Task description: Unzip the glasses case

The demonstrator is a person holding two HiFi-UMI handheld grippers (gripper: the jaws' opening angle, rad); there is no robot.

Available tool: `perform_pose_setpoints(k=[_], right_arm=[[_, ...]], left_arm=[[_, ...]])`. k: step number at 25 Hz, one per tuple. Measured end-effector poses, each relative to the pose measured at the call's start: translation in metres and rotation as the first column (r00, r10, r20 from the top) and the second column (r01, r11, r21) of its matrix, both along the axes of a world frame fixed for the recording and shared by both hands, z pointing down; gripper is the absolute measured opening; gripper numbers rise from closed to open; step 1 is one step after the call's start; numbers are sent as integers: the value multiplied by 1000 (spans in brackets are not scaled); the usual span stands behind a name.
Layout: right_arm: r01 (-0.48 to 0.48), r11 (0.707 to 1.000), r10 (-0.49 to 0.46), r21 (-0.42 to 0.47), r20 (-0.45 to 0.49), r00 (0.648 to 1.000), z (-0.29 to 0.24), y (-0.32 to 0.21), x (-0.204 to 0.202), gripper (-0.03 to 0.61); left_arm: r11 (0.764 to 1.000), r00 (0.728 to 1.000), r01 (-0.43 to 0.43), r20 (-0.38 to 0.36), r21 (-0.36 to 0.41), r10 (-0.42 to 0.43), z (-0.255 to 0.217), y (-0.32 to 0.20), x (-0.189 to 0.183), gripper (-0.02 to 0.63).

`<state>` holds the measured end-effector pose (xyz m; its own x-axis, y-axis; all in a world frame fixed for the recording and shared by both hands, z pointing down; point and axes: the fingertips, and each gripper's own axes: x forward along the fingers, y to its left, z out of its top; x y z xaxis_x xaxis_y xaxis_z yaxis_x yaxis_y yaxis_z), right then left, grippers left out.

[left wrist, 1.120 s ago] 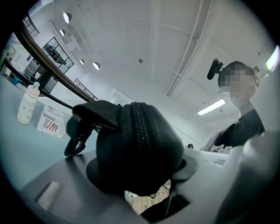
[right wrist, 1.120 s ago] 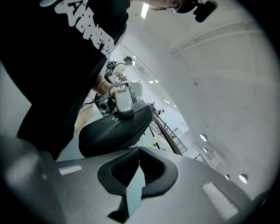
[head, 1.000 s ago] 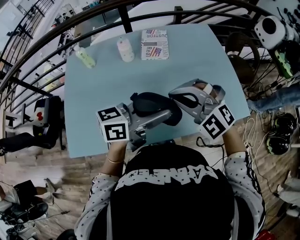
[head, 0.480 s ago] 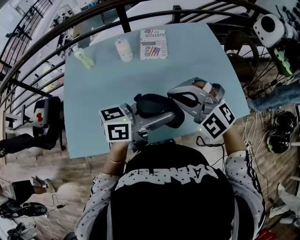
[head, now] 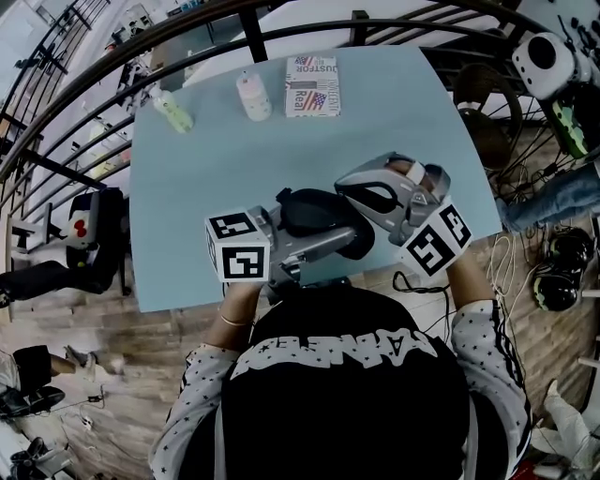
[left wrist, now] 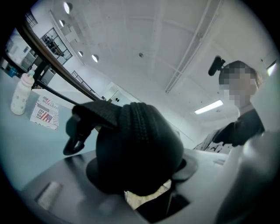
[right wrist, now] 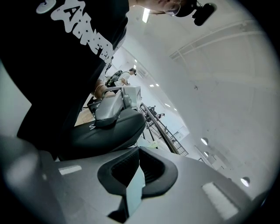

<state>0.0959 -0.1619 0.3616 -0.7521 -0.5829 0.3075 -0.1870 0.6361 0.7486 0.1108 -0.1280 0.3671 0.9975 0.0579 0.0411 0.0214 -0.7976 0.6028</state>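
Between left tongs (left wrist: 140, 169), rounded black glasses case (left wrist: 144, 148), ribbed zipper (left wrist: 138, 124)

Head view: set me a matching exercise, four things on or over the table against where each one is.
Things:
1. glasses case
2. white bottle
3. printed box
4. green bottle

Places:
a. far edge, middle
b. far edge, right
c. clamped in the left gripper
d. far edge, left

Pairs: 1-c, 2-a, 3-b, 4-d.

Lab-type hall; cables (head: 511, 248), equip. (head: 558, 281) on floor (head: 122, 328); railing (head: 250, 23).
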Motion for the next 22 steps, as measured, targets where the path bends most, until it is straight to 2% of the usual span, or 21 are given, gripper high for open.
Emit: perform_pose_setpoints(k=[22], right_arm=[[63,998,-63,14,9,998,-10,-8,-13,6]], left_arm=[[999,999,-43,12,-13,43,2,4,4,0]])
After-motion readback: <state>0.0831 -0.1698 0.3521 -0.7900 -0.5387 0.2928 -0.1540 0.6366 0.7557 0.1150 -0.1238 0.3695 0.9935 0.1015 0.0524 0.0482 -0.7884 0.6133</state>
